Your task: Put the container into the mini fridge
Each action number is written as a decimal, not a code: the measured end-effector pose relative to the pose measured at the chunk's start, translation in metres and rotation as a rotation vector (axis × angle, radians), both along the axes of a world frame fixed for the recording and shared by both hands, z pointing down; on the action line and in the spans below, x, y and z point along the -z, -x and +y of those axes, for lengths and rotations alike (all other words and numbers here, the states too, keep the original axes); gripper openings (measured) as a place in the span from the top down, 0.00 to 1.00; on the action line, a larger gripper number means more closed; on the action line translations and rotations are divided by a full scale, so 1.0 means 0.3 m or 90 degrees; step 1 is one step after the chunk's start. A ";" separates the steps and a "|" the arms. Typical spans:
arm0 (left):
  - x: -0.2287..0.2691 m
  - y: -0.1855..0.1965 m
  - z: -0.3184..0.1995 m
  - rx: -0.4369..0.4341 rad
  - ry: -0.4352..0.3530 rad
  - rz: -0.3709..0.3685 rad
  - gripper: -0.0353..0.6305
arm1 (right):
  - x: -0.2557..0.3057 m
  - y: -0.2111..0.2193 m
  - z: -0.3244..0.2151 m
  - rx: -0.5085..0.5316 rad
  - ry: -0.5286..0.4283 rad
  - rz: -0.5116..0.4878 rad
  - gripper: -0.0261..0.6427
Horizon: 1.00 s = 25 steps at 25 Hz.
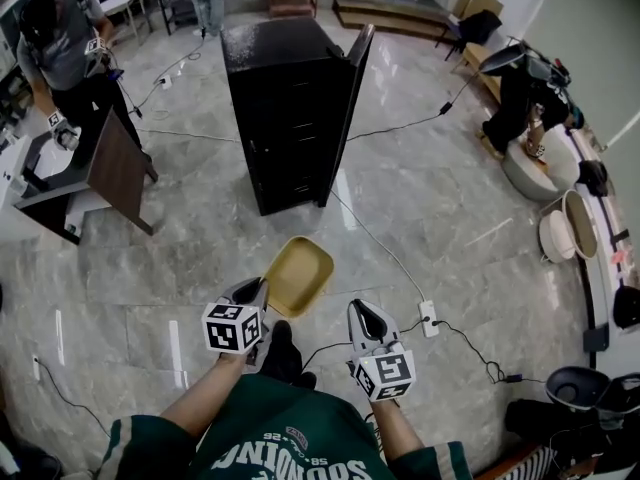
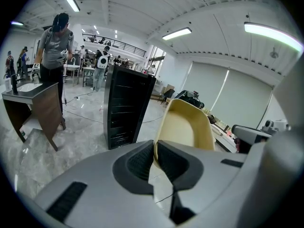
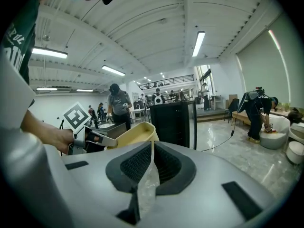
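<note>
The only lettering is on the person's green shirt (image 1: 285, 446), seen upside down in the head view: a row of white block capitals across the chest with small numerals above it, both too warped to read with certainty. The cube (image 1: 232, 328) on the left gripper (image 1: 254, 288) and the cube (image 1: 386, 373) on the right gripper (image 1: 366, 314) carry black-and-white square markers, with no letters or numbers.

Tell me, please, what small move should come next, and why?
Probably carry the container forward toward the fridge: the left gripper is shut on its rim, the door stands open, and the fridge is some way ahead.
</note>
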<state>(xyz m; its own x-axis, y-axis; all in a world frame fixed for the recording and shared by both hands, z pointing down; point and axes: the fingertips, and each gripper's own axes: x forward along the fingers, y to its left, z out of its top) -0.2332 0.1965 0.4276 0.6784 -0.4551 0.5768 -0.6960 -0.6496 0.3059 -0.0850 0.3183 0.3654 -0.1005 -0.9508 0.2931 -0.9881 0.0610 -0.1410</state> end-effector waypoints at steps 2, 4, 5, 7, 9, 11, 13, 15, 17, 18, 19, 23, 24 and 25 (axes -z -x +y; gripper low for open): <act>-0.006 -0.009 -0.056 0.000 0.003 0.000 0.90 | -0.003 -0.007 -0.060 0.004 0.004 0.002 0.91; -0.011 -0.015 -0.115 -0.001 0.005 -0.001 0.90 | -0.004 -0.014 -0.122 0.005 0.007 0.001 0.91; -0.013 -0.018 -0.146 -0.001 0.006 -0.001 0.90 | -0.004 -0.016 -0.153 0.005 0.008 0.000 0.91; -0.015 -0.018 -0.205 -0.002 0.005 -0.001 0.90 | -0.003 -0.014 -0.211 0.005 0.011 0.000 0.91; -0.015 -0.016 -0.261 -0.002 0.004 -0.001 0.90 | -0.001 -0.008 -0.262 0.009 0.014 0.004 0.91; -0.015 -0.014 -0.311 -0.001 0.003 0.000 0.90 | -0.001 -0.004 -0.308 0.013 0.018 0.012 0.91; -0.015 -0.013 -0.359 -0.003 0.003 0.000 0.90 | 0.000 -0.009 -0.353 0.012 0.020 0.016 0.91; -0.020 -0.010 -0.406 -0.008 0.003 -0.003 0.90 | -0.003 -0.017 -0.395 0.005 0.022 0.017 0.91; -0.028 -0.003 -0.450 -0.010 0.005 -0.006 0.90 | -0.012 -0.023 -0.432 -0.004 0.024 0.013 0.91; -0.033 -0.001 -0.468 -0.010 0.006 -0.007 0.90 | -0.019 -0.026 -0.448 -0.009 0.025 0.009 0.91; -0.037 0.002 -0.485 -0.010 0.007 -0.008 0.90 | -0.027 -0.027 -0.461 -0.013 0.028 0.005 0.91; -0.049 0.001 -0.534 -0.004 0.011 -0.009 0.90 | -0.049 -0.028 -0.512 -0.011 0.037 -0.002 0.91; -0.052 -0.002 -0.548 -0.002 0.013 -0.009 0.90 | -0.050 -0.033 -0.528 -0.010 0.038 -0.003 0.91; -0.054 -0.006 -0.562 0.001 0.015 -0.009 0.90 | -0.051 -0.040 -0.545 -0.009 0.038 -0.004 0.91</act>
